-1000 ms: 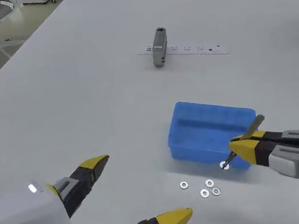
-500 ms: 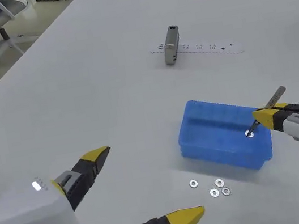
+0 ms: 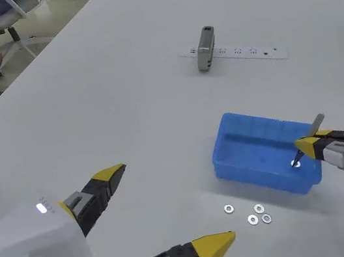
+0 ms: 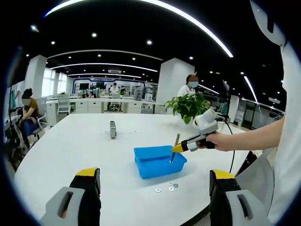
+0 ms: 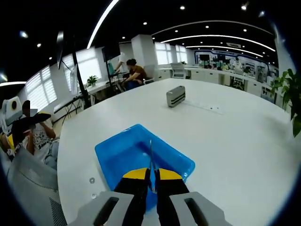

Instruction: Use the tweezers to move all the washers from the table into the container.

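Right gripper [image 3: 307,145] holds tweezers [image 3: 316,123] inside blue container [image 3: 254,147]; 4 washers [image 3: 253,220] lie beside it.

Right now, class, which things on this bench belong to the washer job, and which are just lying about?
Belong to the job: tweezers in the right tongs; four loose washers; blue container.

Lying about: power strip; grey block on it; left tongs, open, holding nothing.

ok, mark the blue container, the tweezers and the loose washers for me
blue container [image 3: 252,173], head view, front outer wall.
tweezers [image 3: 316,123], head view, free upper end of the shaft.
washers [image 3: 229,208], head view, leftmost of the four loose ones.
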### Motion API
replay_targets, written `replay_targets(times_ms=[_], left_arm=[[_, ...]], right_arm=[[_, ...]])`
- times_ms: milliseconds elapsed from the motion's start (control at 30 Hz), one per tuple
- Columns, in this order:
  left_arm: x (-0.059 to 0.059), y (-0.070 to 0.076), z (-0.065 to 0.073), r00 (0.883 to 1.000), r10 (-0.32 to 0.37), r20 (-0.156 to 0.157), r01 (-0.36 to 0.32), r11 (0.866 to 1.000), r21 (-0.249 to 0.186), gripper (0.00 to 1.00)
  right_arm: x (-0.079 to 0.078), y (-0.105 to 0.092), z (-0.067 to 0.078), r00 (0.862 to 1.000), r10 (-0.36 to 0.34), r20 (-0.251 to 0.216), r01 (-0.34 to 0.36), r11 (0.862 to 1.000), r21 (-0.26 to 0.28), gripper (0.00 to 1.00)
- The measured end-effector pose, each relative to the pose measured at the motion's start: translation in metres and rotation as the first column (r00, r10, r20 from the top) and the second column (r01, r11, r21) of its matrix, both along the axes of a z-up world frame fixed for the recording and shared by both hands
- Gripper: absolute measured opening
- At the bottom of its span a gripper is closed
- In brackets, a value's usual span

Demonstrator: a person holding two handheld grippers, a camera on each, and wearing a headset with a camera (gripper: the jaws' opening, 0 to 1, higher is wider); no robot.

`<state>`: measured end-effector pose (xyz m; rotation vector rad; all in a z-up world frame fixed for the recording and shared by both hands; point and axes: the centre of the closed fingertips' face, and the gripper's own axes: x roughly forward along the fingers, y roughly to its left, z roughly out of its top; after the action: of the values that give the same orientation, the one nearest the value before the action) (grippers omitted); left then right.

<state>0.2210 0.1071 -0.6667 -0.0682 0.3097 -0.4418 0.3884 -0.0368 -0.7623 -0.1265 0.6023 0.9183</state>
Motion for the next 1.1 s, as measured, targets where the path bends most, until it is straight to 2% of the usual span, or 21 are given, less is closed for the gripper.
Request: replay_targets(times_ms=[233, 300, 367, 433, 567, 767, 933, 1100], left_arm=[[0.001, -0.001, 0.002, 1.0, 0.0, 0.002, 0.0, 1.0, -0.017, 0.99], [0.002, 0.0, 0.003, 1.0, -0.001, 0.002, 0.001, 0.999, -0.033, 0.99], [0.002, 0.001, 0.004, 1.0, 0.001, 0.007, -0.001, 0.999, -0.038, 0.99], [0.002, 0.001, 0.004, 1.0, 0.0, 0.005, 0.001, 0.999, -0.043, 0.99], [0.001, 0.001, 0.001, 1.0, -0.007, -0.005, 0.007, 0.999, -0.038, 0.97], [0.0, -0.003, 0.0, 1.0, -0.02, -0.005, 0.02, 0.999, -0.035, 0.97], [0.001, -0.006, -0.001, 0.999, -0.035, -0.005, 0.035, 0.999, -0.022, 0.97], [0.001, -0.009, -0.002, 0.999, -0.046, -0.006, 0.046, 0.999, -0.016, 0.97]], right_arm=[[-0.001, -0.003, 0.002, 1.0, -0.012, 0.006, 0.012, 1.0, 0.025, 0.03], [-0.002, -0.003, 0.006, 1.0, -0.015, 0.013, 0.015, 0.999, 0.037, 0.03], [-0.004, -0.003, 0.013, 1.0, -0.015, 0.022, 0.014, 0.999, 0.052, 0.03], [-0.007, 0.0, 0.024, 0.999, -0.011, 0.033, 0.008, 0.996, 0.091, 0.03], [-0.021, 0.009, 0.043, 0.998, 0.023, 0.062, -0.031, 0.99, 0.137, 0.03], [-0.047, 0.024, 0.067, 0.994, 0.082, 0.073, -0.096, 0.97, 0.225, 0.03], [-0.066, 0.033, 0.063, 0.989, 0.141, 0.046, -0.148, 0.962, 0.23, 0.02], [-0.083, 0.036, 0.032, 0.984, 0.177, -0.035, -0.167, 0.966, 0.196, 0.03]])
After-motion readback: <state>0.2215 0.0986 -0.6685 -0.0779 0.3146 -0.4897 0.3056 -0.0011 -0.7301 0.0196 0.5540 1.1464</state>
